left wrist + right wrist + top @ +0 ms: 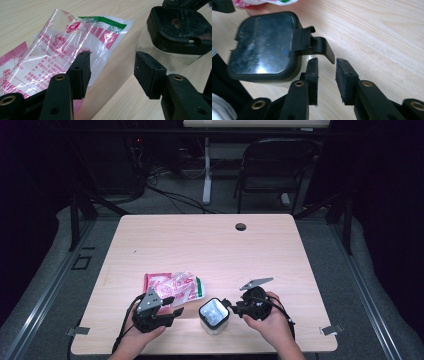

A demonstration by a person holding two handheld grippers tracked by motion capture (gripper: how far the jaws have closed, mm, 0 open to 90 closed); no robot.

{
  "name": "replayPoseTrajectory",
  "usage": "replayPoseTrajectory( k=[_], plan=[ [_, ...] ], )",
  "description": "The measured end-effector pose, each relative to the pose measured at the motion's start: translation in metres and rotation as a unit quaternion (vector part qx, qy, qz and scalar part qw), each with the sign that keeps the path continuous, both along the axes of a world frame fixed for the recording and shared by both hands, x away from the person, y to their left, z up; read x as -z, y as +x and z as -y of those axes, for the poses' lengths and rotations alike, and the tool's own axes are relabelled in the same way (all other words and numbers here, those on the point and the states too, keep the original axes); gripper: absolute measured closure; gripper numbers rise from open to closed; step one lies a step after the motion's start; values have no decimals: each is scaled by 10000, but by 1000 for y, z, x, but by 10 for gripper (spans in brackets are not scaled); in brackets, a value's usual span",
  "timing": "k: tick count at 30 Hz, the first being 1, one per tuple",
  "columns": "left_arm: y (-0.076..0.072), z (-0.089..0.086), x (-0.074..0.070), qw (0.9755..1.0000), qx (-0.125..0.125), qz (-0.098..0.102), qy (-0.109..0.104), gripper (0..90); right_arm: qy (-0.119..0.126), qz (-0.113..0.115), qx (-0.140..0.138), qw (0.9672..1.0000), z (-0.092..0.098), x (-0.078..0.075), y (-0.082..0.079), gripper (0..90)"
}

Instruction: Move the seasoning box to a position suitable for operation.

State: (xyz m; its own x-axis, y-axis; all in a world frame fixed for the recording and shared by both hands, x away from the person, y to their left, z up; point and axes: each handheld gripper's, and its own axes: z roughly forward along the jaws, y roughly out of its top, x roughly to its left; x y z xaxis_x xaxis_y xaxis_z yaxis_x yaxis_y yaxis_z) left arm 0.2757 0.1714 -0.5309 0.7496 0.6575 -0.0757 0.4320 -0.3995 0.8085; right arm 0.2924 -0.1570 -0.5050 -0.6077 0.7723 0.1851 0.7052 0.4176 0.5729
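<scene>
The container (214, 315), a clear square box with a black-rimmed lid, stands near the front edge of the bench (210, 245), between the two tools. In the right gripper view its lid (263, 43) is seated on the box, and a black latch flap (318, 46) sticks out from one side of the lid, tilted up and away from the wall.

The right tool (326, 75) sits just beside that flap. Its jaws stand apart with a narrow gap between them; the flap's tip hangs just above and ahead of the gap, and the pads do not press on it. In the high view the right tool (231, 306) points left at the container from close by, with the person's right hand (270, 320) wrapped around its body.

The left tool (111, 71) is open wide with nothing between its pads, only bare bench. In the high view it (176, 312) lies low on the bench just left of the container, held by the left hand (140, 335).

Beyond the left tool lies a crinkled plastic bag (175, 287) printed in pink with a green stripe, flat on the bench, just behind and left of the container. In the left gripper view the bag (75, 47) runs behind one pad, and the container (175, 37) rises at the upper right.
</scene>
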Motion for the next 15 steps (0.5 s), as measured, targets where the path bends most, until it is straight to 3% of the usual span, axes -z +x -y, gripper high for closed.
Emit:
replayPoseTrajectory(
  k=[4,7,11,15],
  plan=[
    [1,1,-3,10000,18,-50,-16,453,-62,78,-4,10000,-1,-15,-3,760],
    [1,4,-9,9999,89,-91,-46,464,21,197,-25,9998,-5,-32,-3,793],
    [0,7,-12,9999,159,-40,-10,484,29,259,-83,9996,-9,-36,1,824],
    [-1,11,-13,9996,275,-93,8,597,42,244,-110,9996,-18,-37,10,860]
  ],
)
